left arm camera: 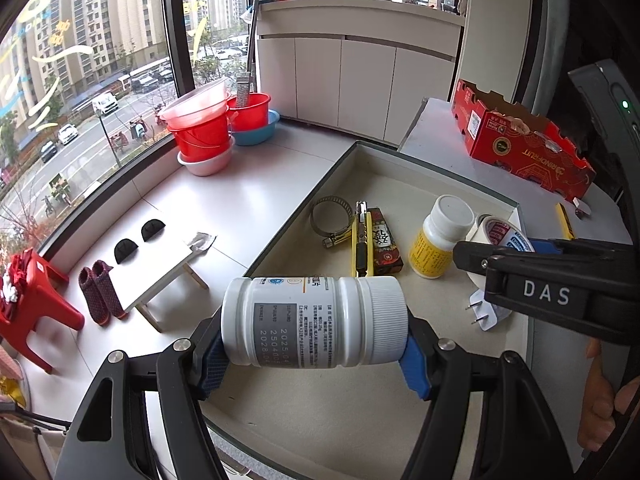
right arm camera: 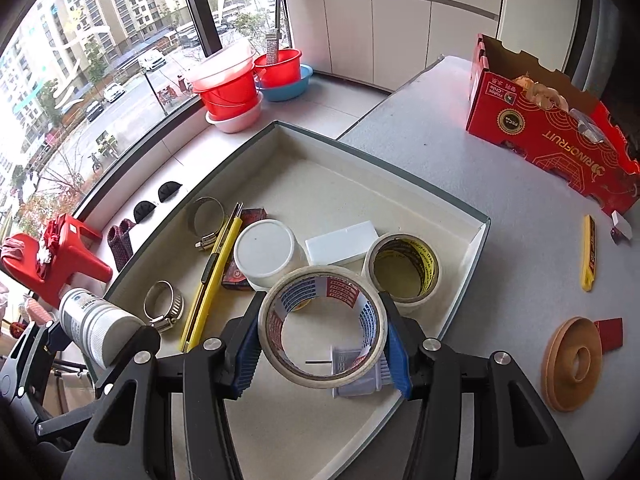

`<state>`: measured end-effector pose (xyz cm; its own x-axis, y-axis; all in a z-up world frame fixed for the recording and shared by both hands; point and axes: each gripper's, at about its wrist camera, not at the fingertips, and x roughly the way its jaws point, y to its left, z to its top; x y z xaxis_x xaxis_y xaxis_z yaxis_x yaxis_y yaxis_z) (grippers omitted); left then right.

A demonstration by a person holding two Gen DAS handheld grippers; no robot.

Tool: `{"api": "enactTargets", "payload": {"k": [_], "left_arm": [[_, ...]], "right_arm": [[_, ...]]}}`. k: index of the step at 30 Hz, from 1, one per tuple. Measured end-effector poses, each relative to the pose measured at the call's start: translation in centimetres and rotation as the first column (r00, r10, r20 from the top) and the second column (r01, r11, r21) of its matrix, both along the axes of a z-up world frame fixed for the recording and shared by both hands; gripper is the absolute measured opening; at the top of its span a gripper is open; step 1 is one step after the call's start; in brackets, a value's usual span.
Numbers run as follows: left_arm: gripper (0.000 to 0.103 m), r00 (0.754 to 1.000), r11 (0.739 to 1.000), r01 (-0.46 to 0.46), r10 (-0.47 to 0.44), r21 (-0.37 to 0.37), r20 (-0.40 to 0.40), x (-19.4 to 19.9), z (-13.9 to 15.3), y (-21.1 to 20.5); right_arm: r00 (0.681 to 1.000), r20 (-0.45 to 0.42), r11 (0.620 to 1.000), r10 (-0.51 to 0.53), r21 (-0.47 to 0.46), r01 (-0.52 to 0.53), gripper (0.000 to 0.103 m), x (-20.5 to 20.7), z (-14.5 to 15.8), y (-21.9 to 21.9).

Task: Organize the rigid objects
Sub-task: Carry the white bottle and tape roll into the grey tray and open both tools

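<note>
- The left gripper (left arm camera: 314, 354) is closed on a white pill bottle (left arm camera: 314, 322), jaws fairly wide. The bottle lies crosswise at lower centre of the left wrist view, one blue pad on its base and one on its ribbed cap, above the near end of the shallow tray (left arm camera: 280, 236).
- The right gripper (right arm camera: 322, 338) is closed on a tape roll (right arm camera: 323, 326), jaws moderately apart, pads on opposite sides of the outer rim. The roll sits at lower centre of the right wrist view, over the tray floor.
- Risk: bottle rotation. The grip bears on the two ends only; the cap is ribbed but the base is smooth. A quick tilt probably lets the bottle pivot or slip out.
- Risk: tape roll deformation. The roll is a hollow ring; excess squeeze may ovalise it, too little may let it drop onto the white plug adapter (right arm camera: 356, 380) seen beneath it.
- Risk: tool collision. In the left wrist view the right gripper enters from the right edge, near the yellow-label bottle (left arm camera: 440, 240). Both tools work over the same tray and may clash.
- Risk: knock-over. The yellow-label bottle stands upright just beside the tape roll; a sideways sweep may topple it onto the yellow utility knife (left arm camera: 362, 240).
- Risk: crowding. Hose clamps (right arm camera: 164, 304), a second tape roll (right arm camera: 402, 268) and a white block (right arm camera: 342, 244) fill the tray's centre; a careless release may land on them.
</note>
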<state>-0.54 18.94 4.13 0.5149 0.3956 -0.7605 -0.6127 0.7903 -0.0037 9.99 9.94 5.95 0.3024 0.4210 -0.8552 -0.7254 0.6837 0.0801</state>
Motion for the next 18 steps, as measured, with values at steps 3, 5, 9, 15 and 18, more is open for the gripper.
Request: {"api": "enactTargets", "payload": {"k": [3, 5, 9, 15, 18], "left_arm": [[0.073, 1.000, 1.000, 0.013, -0.013, -0.003, -0.005, 0.6, -0.2, -0.3], [0.073, 1.000, 1.000, 0.018, -0.019, -0.002, -0.011, 0.9, -0.3, -0.5], [0.073, 1.000, 1.000, 0.024, -0.024, -0.005, -0.016, 1.1, -0.5, -0.8], [0.073, 1.000, 1.000, 0.020, -0.020, -0.007, -0.018, 1.3, -0.6, -0.9], [0.073, 1.000, 1.000, 0.019, -0.019, -0.008, -0.018, 1.2, -0.5, -0.8]], "right_arm": [[1.000, -0.001, 1.000, -0.004, 0.003, 0.004, 0.054, 0.2, 0.1, -0.4], [1.000, -0.002, 1.000, -0.003, 0.004, 0.003, 0.054, 0.2, 0.3, -0.6], [1.000, 0.001, 1.000, 0.005, 0.009, -0.005, 0.054, 0.0, 0.6, -0.8], [1.000, 0.003, 1.000, 0.028, 0.013, -0.028, 0.054, -0.7, 0.9, -0.6], [0.999, 0.005, 0.999, 0.033, 0.012, -0.033, 0.054, -0.9, 1.0, -0.5]]}}
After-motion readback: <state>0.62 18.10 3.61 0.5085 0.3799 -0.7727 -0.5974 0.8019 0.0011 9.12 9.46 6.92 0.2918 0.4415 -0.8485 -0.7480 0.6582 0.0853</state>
